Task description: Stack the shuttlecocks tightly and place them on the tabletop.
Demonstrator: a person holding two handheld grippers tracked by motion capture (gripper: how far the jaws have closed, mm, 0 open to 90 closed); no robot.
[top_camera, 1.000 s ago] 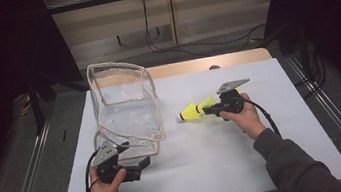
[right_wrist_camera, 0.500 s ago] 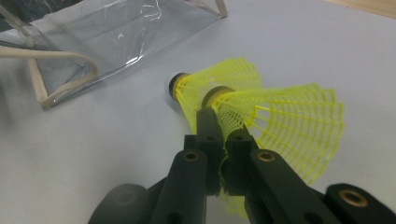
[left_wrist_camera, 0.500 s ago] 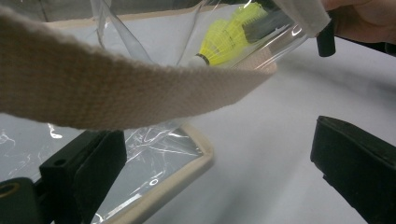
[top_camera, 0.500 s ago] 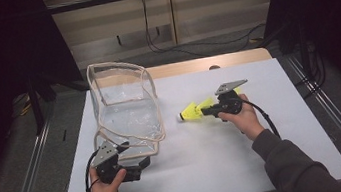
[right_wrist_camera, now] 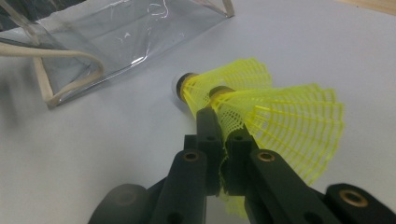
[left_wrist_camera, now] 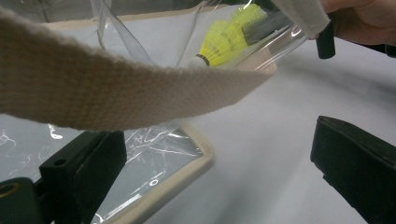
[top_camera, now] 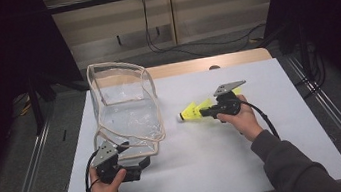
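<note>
White desk (top_camera: 278, 156): right tool (top_camera: 204, 112) pinches nested yellow shuttlecocks (top_camera: 192, 110); left tool (left_wrist_camera: 210, 177), jaws apart, holds nothing. Carry them toward 9 o'clock, cork first, into the clear bag (top_camera: 128, 114).

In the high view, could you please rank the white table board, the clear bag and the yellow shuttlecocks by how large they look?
1. White table board, by far the largest.
2. Clear bag, standing on the board's left part.
3. Yellow shuttlecocks, smallest, held in the right gripper.
</note>
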